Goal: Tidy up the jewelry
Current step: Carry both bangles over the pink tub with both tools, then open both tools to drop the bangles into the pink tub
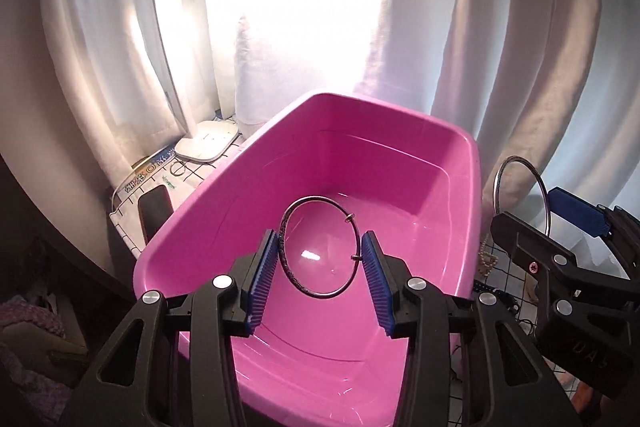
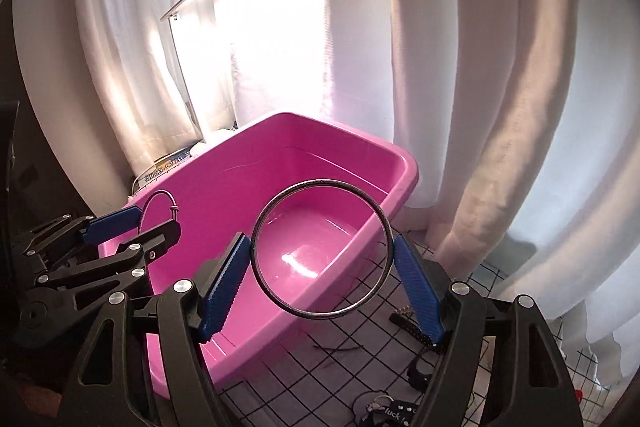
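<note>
A pink plastic bin [image 1: 440,139] stands on a grid-patterned cloth; it also shows in the right wrist view [image 2: 192,179]. My left gripper [image 1: 320,251] is shut on a thin silver bangle with small beads [image 1: 289,223], held upright over the bin's inside. My right gripper [image 2: 320,251] is shut on a larger plain silver bangle [image 2: 320,183], held above the bin's near right rim. In the left wrist view the right gripper [image 1: 560,223] and its bangle [image 1: 520,161] sit at the right. In the right wrist view the left gripper [image 2: 132,223] sits at the left.
A white desk lamp [image 1: 204,143] stands behind the bin on the left, before white curtains. A pearl strand [image 1: 486,259] lies right of the bin. Dark trinkets and a keyring [image 2: 384,407] lie on the checked cloth [image 2: 320,367] near the front right.
</note>
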Demonstrator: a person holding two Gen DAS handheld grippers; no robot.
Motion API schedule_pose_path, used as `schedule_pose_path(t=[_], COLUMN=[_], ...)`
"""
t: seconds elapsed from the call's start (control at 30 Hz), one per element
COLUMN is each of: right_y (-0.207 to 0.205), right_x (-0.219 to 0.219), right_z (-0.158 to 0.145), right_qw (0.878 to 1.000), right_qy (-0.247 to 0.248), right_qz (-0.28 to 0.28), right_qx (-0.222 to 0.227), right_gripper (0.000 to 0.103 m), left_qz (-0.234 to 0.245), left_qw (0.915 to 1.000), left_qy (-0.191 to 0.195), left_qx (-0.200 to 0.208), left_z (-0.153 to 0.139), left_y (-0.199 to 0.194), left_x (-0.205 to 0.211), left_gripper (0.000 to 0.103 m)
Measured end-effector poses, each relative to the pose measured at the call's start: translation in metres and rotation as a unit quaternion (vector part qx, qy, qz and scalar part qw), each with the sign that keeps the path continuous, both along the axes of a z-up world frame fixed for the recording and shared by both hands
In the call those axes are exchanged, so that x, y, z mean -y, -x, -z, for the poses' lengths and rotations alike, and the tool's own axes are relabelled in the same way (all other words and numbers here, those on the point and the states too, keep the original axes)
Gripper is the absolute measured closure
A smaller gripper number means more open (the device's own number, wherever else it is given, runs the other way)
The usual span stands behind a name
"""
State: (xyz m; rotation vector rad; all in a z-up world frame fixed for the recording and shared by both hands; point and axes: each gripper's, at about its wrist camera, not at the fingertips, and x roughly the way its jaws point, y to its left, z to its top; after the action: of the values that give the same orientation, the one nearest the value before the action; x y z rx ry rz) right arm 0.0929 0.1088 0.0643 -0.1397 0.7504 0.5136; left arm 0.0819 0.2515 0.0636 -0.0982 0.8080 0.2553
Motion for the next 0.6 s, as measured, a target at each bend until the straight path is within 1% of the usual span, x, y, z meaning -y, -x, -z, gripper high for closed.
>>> schedule_pose_path(t=[0.13,0.27,0.43,0.53,0.6], right_y=[-0.027,-0.046,-0.065,-0.073,-0.075], right_x=[-0.033,-0.057,-0.070,-0.076,-0.079], right_z=[0.014,0.029,0.050,0.062,0.066], right_qw=[1.000,0.998,0.993,0.991,0.989], right_qy=[0.013,0.026,0.044,0.051,0.058], right_qz=[-0.014,-0.022,-0.019,-0.016,-0.012], right_qx=[-0.025,-0.056,-0.106,-0.123,-0.133], right_gripper=[0.032,0.032,0.032,0.032,0.032], left_qz=[-0.020,-0.033,-0.035,-0.032,-0.032], left_qw=[0.9993,0.9969,0.9935,0.9919,0.9911], left_qy=[0.003,0.012,0.032,0.036,0.038], left_qx=[-0.032,-0.070,-0.104,-0.118,-0.123], left_z=[0.025,0.046,0.063,0.069,0.072], left_y=[-0.018,-0.033,-0.044,-0.048,-0.049], left_x=[-0.024,-0.038,-0.051,-0.054,-0.055], left_gripper=[0.061,0.061,0.060,0.060,0.057])
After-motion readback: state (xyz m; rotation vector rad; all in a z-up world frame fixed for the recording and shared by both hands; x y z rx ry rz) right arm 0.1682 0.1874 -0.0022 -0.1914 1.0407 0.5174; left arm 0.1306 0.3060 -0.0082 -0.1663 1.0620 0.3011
